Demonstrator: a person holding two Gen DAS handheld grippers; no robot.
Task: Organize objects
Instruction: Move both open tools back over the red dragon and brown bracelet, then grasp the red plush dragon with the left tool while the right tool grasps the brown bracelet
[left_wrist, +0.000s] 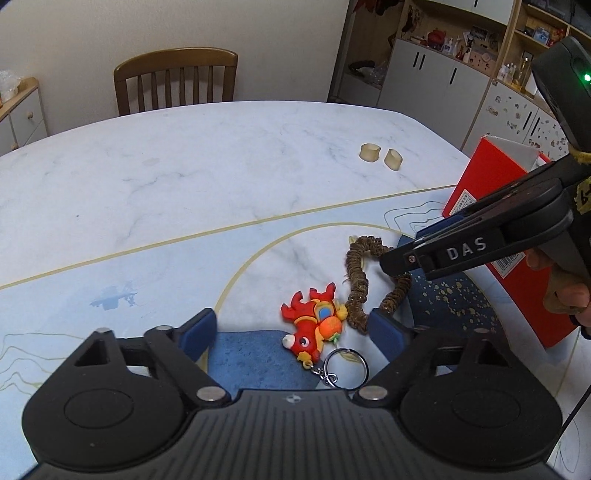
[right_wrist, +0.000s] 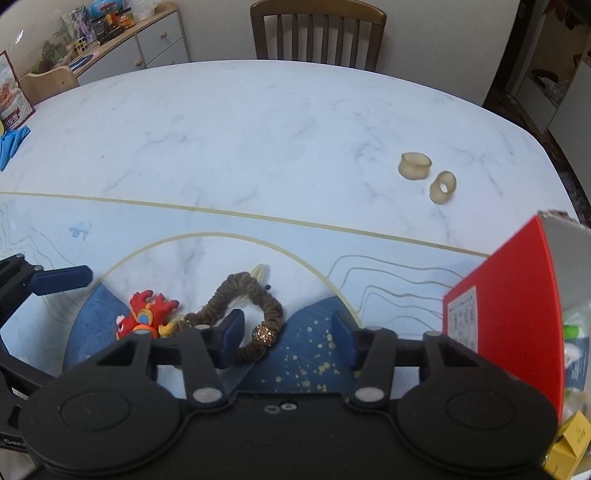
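The left gripper (left_wrist: 295, 326), fingers apart, straddles the red keychain toy (left_wrist: 314, 328); the right gripper (right_wrist: 288, 341), also apart, hangs over the brown scrunchie (right_wrist: 236, 306) beside it.

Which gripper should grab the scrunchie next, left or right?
Probably right. The right gripper is open, with the scrunchie partly between its fingers. The left gripper is open around the red keychain instead, with the scrunchie beside its right finger.
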